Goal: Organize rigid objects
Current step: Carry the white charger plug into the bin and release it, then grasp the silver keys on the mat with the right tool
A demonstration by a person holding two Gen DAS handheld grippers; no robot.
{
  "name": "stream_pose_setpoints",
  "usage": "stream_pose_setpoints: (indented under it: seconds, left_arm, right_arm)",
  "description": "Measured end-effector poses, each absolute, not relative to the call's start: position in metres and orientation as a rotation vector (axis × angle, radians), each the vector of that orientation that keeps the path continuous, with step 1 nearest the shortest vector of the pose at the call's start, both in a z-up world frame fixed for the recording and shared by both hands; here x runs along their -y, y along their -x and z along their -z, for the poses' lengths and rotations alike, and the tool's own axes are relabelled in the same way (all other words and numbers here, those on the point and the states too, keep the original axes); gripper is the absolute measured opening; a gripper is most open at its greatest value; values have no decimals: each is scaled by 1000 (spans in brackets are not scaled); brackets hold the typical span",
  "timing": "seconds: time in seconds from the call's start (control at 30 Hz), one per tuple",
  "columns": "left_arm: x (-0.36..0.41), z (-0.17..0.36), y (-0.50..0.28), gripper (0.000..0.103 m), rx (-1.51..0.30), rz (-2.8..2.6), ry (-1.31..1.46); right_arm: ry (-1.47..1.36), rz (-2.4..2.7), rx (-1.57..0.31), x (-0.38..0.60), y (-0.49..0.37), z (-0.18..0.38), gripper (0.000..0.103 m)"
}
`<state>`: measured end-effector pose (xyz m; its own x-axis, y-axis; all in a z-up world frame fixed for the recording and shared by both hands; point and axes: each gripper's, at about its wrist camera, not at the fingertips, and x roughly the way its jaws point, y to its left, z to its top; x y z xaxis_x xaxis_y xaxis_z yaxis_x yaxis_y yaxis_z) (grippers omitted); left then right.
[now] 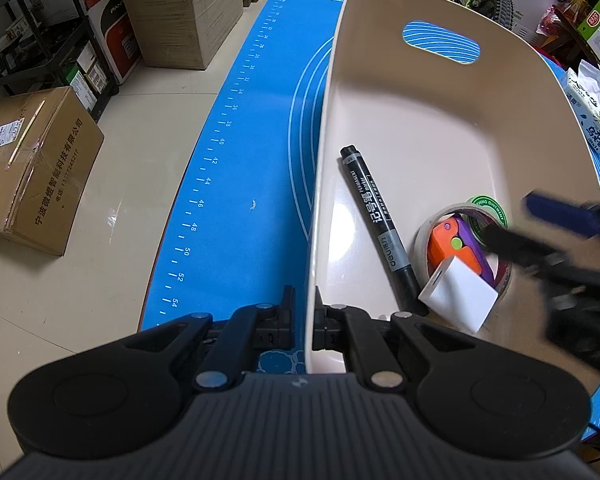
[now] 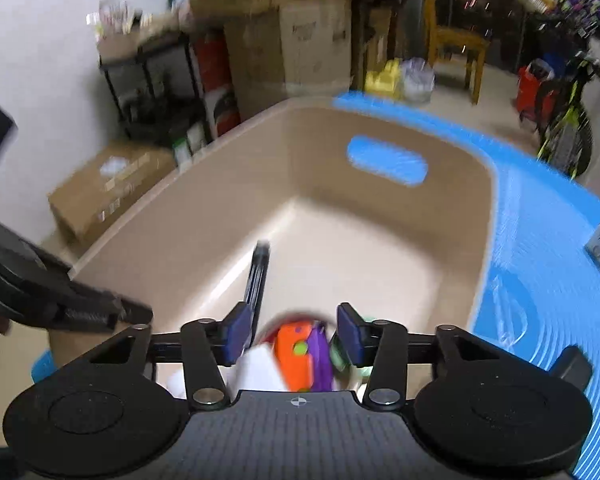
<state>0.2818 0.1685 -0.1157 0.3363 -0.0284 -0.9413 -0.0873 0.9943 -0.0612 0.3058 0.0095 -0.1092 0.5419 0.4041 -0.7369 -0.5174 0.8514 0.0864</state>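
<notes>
A beige plastic bin with a handle slot stands on the blue mat. My left gripper is shut on the bin's near left wall, one finger inside and one outside. On the bin's floor lie a black permanent marker, a tape roll with an orange and purple toy inside it, a white block and a green round tin. My right gripper hangs open just above the toy, blue pads on either side and not touching it. The marker lies beyond the left pad.
Off the mat's left edge, cardboard boxes and a black shelf stand on the tiled floor. A tissue pack lies right of the bin. A bicycle and a wooden chair stand beyond the table.
</notes>
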Motion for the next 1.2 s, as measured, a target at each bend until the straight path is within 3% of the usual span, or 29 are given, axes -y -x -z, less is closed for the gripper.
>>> stream_pose_setpoints:
  seconds: [0.3, 0.73, 0.93, 1.07, 1.2]
  left_arm:
    - [-169, 115, -282, 9, -1228, -36, 110]
    - [-169, 115, -282, 9, -1228, -35, 111]
    - [-169, 115, -282, 9, -1227, -35, 111]
    - [-169, 115, -282, 9, -1228, -35, 111]
    - [-169, 115, -282, 9, -1227, -35, 110]
  right_arm:
    - [86, -353, -632, 69, -295, 83, 66]
    - [45, -214, -813, 119, -318, 153, 65]
    - [158, -242, -869, 103, -318, 180, 60]
    - [237, -233, -883, 92, -315, 192, 49]
    - [278, -208, -861, 91, -311, 192, 48]
